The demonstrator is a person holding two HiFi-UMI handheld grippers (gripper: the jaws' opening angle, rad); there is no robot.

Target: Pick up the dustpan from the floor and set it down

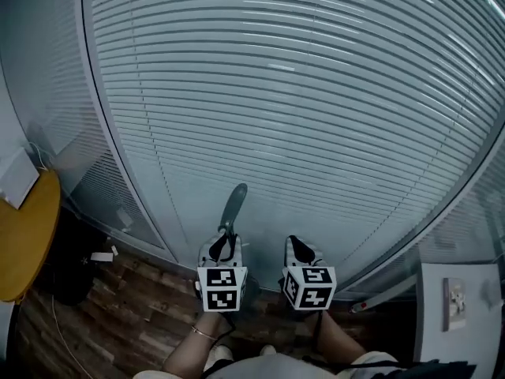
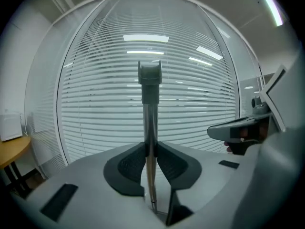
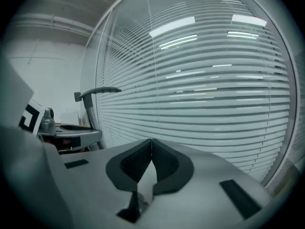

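The left claw [image 2: 150,151] is gripping the dustpan handle [image 2: 150,113] on its metal shaft, pads clamped narrowly on the tube. This is keeping the dark end grip standing upright in front of the slatted blinds [image 2: 95,104]. The pan is hanging out of sight below the claw. Judging by how high the claw is sitting above the wooden floor [image 1: 118,306], it is probably lifted clear, waiting to be set down. The right claw [image 3: 151,159] is riding alongside with its pads pressed together on nothing, apparently just staying out of the way.
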